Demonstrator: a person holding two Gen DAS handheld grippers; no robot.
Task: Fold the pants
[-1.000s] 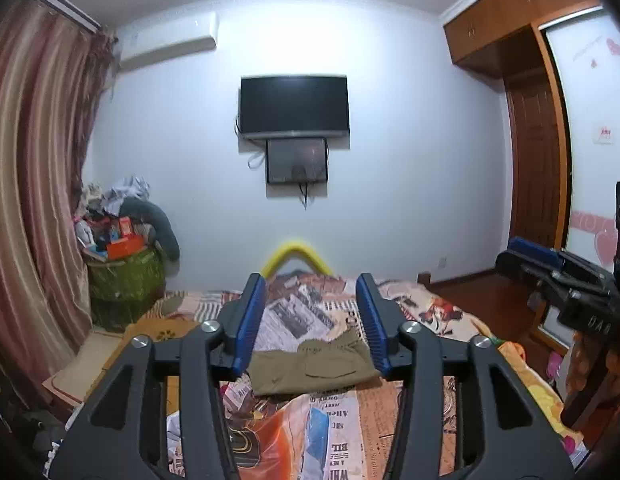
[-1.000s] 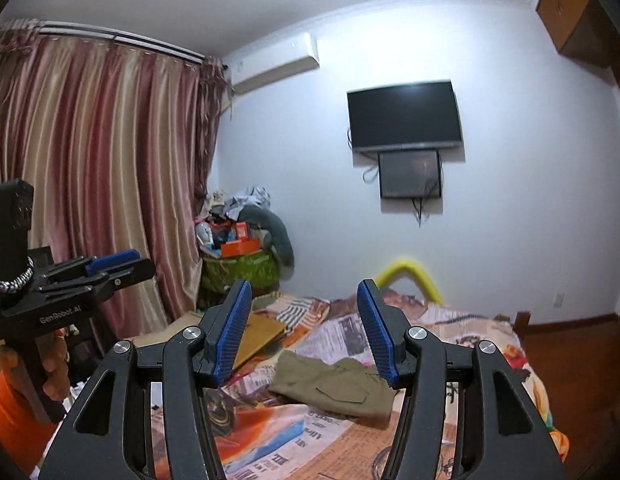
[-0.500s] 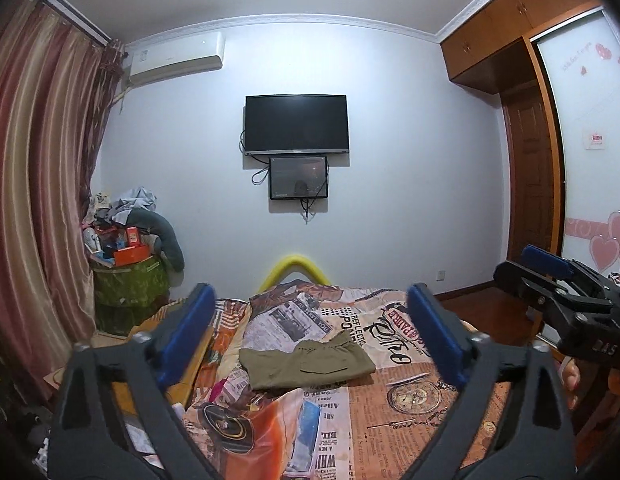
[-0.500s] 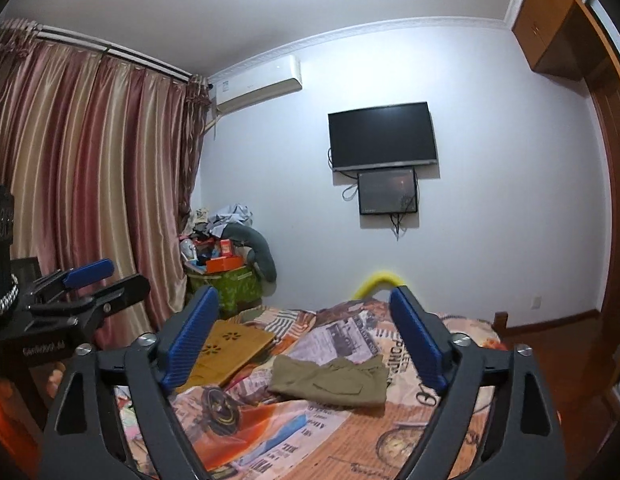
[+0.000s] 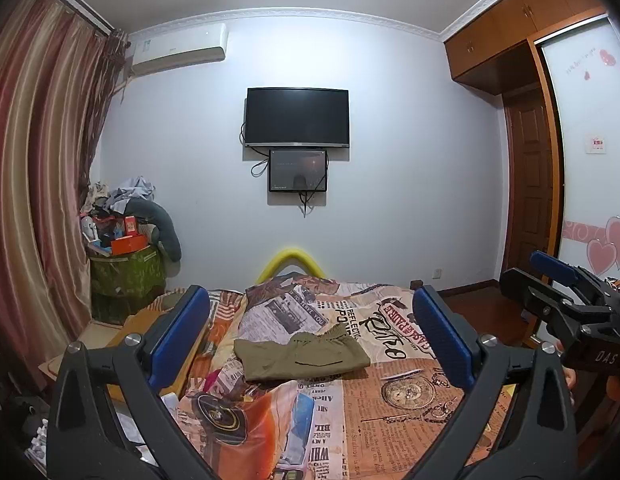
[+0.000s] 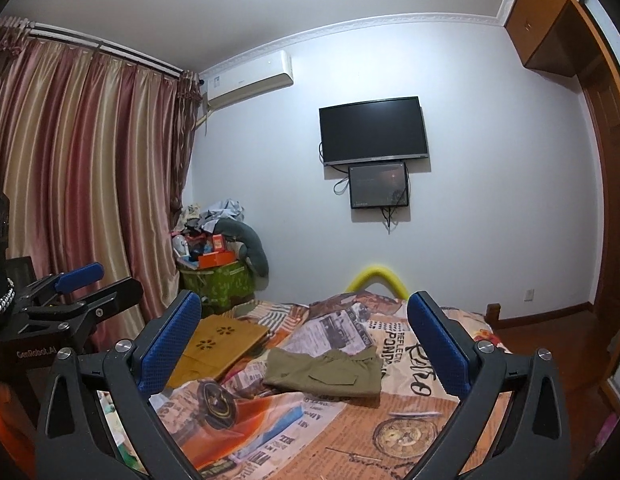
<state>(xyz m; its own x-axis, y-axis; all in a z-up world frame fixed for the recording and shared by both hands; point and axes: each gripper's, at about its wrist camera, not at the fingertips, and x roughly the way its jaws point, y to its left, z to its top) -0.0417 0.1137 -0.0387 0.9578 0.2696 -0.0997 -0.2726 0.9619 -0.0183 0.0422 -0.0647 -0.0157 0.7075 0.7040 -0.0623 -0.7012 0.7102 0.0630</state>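
- Bedroom, lamplit: a bed (image 5: 409, 432) spread with a newspaper-print cover fills the foreground, a dark wall television (image 5: 297, 117) above it and striped curtains (image 6: 70, 168) to one side.
- At mid-bed lie the olive pants (image 5: 302, 354), flat and already gathered into a compact rectangle, the elastic waistband toward the far wall; in the right wrist view the same pants (image 6: 323, 372) show a pocket flap on top.
- Left gripper (image 5: 310, 332) hangs level and short of the cloth, its jaws having just swung wide apart, nothing between the blue pads.
- Right gripper (image 6: 304, 340) matches it: jaws just opened to full spread, empty, the garment well ahead of the fingertips.
- Judged from the tidy bundle and two free tools, the fold appears nearly or wholly done; this looks like a release-and-check moment.
- If one more fold is wanted, a clean job would mean each gripper pinching a near corner through all layers, lifting together and laying the edge squarely onto the far one.
- Risk: catching the loose bedcover along with the pants, or a top layer only, which would skew the stack.
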